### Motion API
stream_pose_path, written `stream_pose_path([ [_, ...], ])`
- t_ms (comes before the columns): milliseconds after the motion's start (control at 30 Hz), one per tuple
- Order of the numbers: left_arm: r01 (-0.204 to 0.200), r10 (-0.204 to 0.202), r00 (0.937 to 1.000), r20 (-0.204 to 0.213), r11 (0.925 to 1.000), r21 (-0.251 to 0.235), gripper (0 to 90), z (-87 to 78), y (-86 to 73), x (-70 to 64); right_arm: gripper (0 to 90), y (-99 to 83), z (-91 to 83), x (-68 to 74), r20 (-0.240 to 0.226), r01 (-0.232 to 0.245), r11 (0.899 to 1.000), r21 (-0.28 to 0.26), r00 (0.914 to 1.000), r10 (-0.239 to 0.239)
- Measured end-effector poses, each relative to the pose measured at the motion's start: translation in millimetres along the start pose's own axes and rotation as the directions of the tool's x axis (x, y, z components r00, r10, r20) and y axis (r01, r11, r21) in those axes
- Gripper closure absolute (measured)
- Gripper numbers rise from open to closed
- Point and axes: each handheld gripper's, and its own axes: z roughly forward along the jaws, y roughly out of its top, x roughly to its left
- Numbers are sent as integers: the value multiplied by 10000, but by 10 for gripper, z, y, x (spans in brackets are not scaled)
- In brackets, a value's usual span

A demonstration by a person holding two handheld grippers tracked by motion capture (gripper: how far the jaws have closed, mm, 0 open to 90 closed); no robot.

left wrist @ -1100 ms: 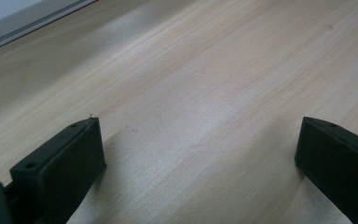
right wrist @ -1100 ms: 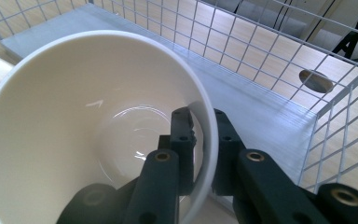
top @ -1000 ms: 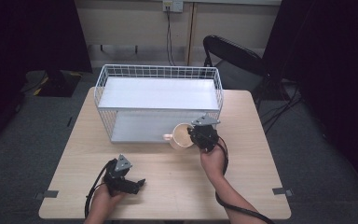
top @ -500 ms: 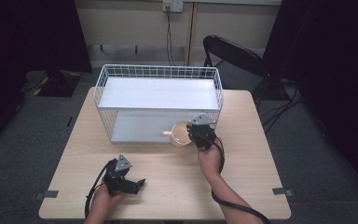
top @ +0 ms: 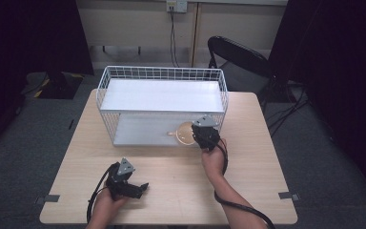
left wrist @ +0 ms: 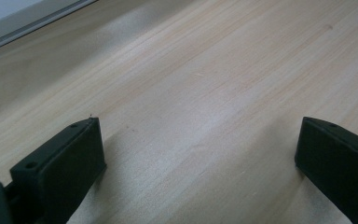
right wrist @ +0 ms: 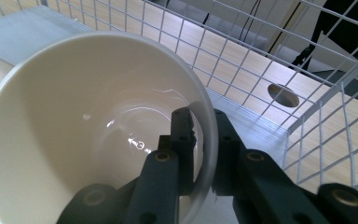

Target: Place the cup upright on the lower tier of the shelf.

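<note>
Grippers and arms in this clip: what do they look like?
Both the left gripper and the right gripper are black, each topped by a grey three-cornered plate, with a black cable trailing back along the forearm. Their jaws are blocky black pieces with small screw holes. The forearms are bare, no sleeves visible.

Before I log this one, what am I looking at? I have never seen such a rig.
A person at a wooden table holds a two-jaw gripper in each hand. The high view looks down from above; each gripper view comes from a camera riding on that gripper. The right gripper pinches the rim of a cream cup, one jaw inside it, at the lower shelf of a white wire rack. The left gripper rests open low over bare wood, near the front edge.
</note>
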Motion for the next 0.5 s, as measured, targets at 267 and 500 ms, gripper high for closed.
stream_pose_path([
  [267,3,-3,10000,2,10000,-1,7,0,0,0,829,-38,32,8,308,27,9999,-142,9995,-23],
  [500,3,-3,10000,2,10000,-2,7,0,0,0,829,-50,63,16,476,26,9999,-141,9989,-19],
])
